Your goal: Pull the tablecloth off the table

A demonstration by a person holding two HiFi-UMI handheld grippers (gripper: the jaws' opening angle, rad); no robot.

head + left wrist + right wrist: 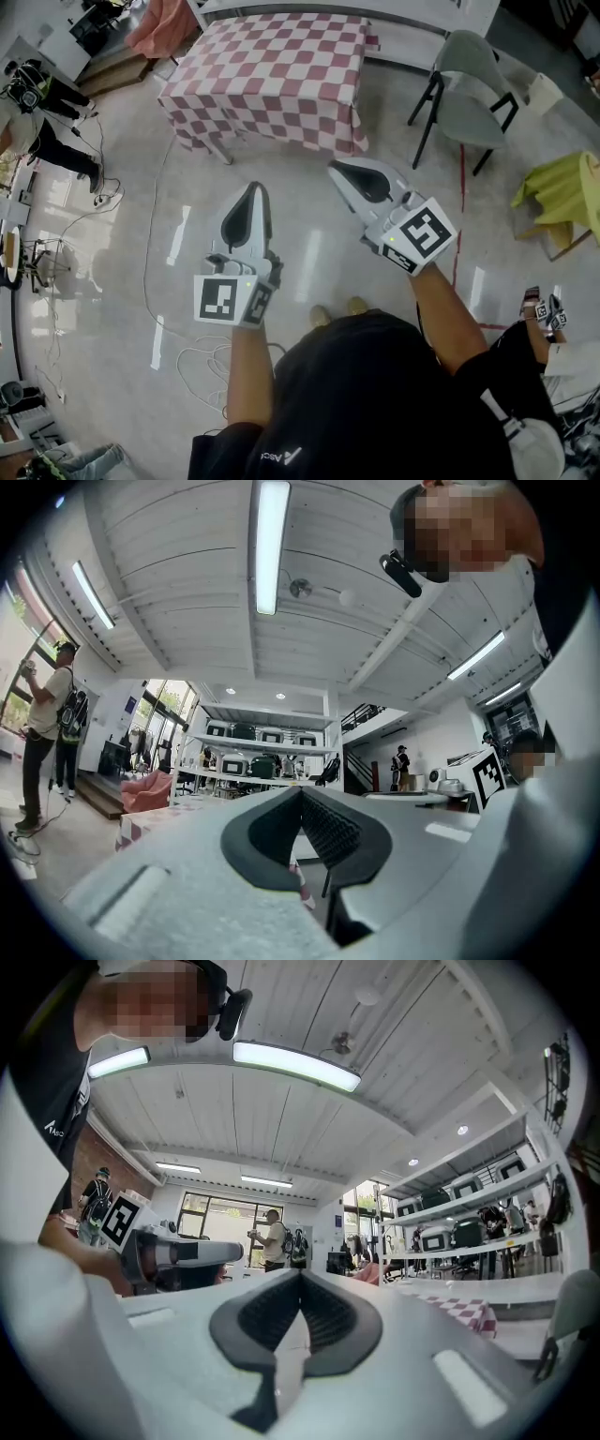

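- Head view: the red-and-white checked tablecloth [272,80] lies draped over the table [221,155], well ahead of both grippers and untouched.
- Left gripper [251,192]: jaws pressed together, nothing between them, held over the floor [300,230].
- Right gripper [345,173]: jaws pressed together, empty, nearer the cloth's front hem.
- A grey chair [469,94] stands to the right of the table.

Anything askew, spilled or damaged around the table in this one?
Nothing spilled or damaged. The checked tablecloth lies flat and hangs down the sides. Only the loose cables trailing over the floor at left and a yellow cloth slumped at far right look untidy.
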